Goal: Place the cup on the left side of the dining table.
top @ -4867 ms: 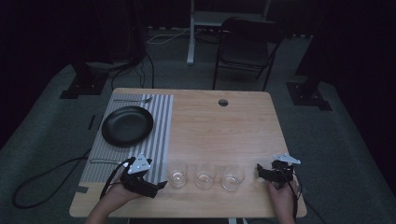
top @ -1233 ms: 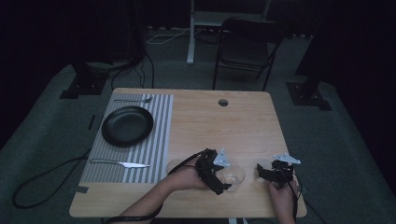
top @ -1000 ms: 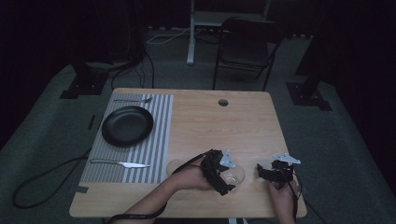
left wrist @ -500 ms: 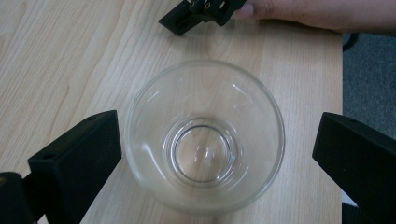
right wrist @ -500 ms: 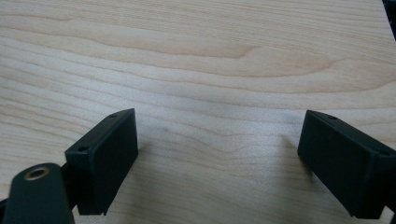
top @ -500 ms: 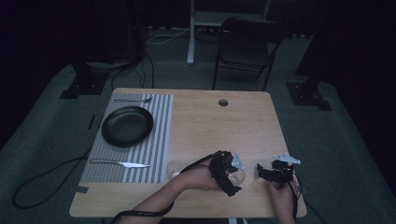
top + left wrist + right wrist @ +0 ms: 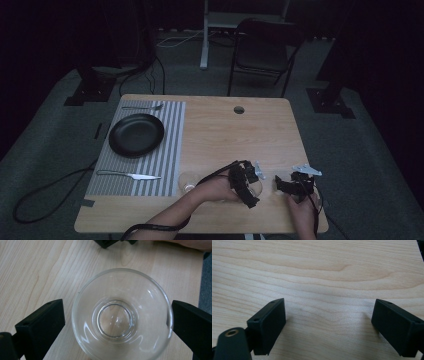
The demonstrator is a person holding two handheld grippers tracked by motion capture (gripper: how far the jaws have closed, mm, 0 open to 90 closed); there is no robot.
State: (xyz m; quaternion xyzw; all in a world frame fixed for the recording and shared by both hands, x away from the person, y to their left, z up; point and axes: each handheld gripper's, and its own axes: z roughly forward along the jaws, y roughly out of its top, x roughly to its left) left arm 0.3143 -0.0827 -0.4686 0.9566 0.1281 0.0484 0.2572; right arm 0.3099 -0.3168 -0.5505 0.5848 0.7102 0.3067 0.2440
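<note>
the glass [image 7: 122,315] is a clear, empty, round tumbler, standing upright on the worktop [image 7: 32,270], seen from straight above in the left gripper view: a wide rim, walls that narrow to a small thick base ring, and bright reflections along the lower wall. the pale wood grain shows through it. in the high view it sits near the front edge of the worktop, right of centre, mostly hidden under the left gripper [image 7: 245,182]. the left gripper [image 7: 117,322] is held over the glass with its jaws spread wide, one to each side of the rim. the jaw at the left of that view stands just clear of the glass with a strip of wood visible between them; the jaw at the right of that view lies right at the rim, and contact cannot be told for certain. the glass is not gripped. the right gripper [image 7: 292,185] rests just to the right of the left one, near the front right corner of the worktop. in its own view the right gripper [image 7: 329,325] has its jaws wide apart with bare wood between them, holding and touching nothing. a second glass [image 7: 187,181] stands further left along the front edge, beside the striped mat [image 7: 170,150]. on that mat lie a black plate [image 7: 136,135], a knife [image 7: 129,175] and a fork [image 7: 142,107], all well apart from both grippers.
</note>
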